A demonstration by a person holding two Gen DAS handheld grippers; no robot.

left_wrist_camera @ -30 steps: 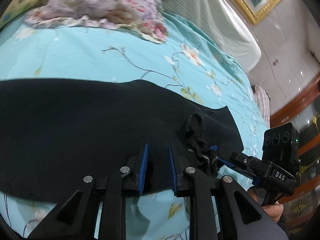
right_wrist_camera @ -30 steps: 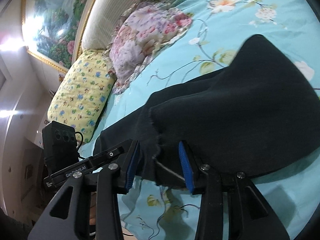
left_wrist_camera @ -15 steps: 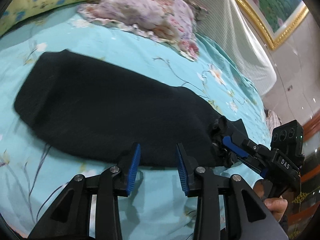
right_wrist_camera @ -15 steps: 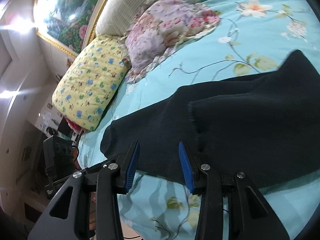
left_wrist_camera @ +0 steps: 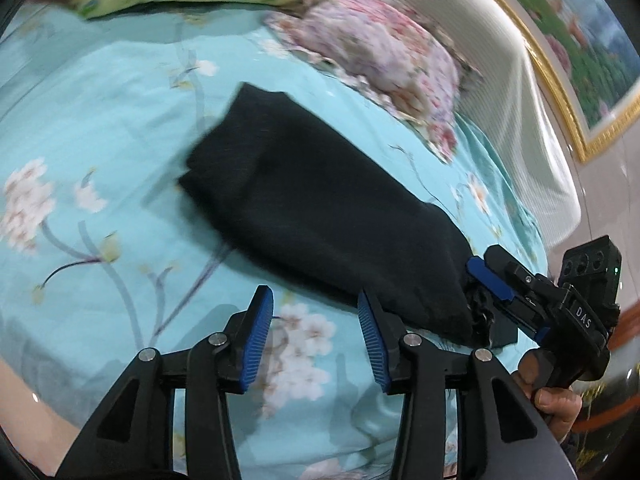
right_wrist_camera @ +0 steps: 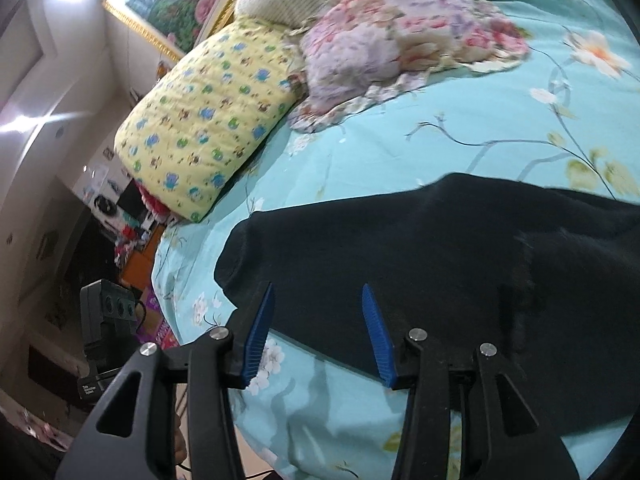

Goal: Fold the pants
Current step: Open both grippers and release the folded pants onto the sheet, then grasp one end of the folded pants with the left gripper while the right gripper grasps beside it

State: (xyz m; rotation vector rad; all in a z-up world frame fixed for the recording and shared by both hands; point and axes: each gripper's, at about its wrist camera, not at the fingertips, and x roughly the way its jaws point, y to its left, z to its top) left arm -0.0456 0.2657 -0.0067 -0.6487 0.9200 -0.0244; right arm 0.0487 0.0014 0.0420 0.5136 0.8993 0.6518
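Left wrist: left gripper wide, pants just ahead; right gripper wide over them.

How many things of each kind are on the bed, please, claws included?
Pants: 1
Pillows: 2, yellow pillow and floral pillow
Claws: 2, left claw and right claw, both open
Total: 5

1. Left gripper: jaws spread wide, blue pads facing each other, nothing between them
2. Right gripper: jaws likewise spread apart, gripping nothing
3. A hand wraps the right gripper's handle
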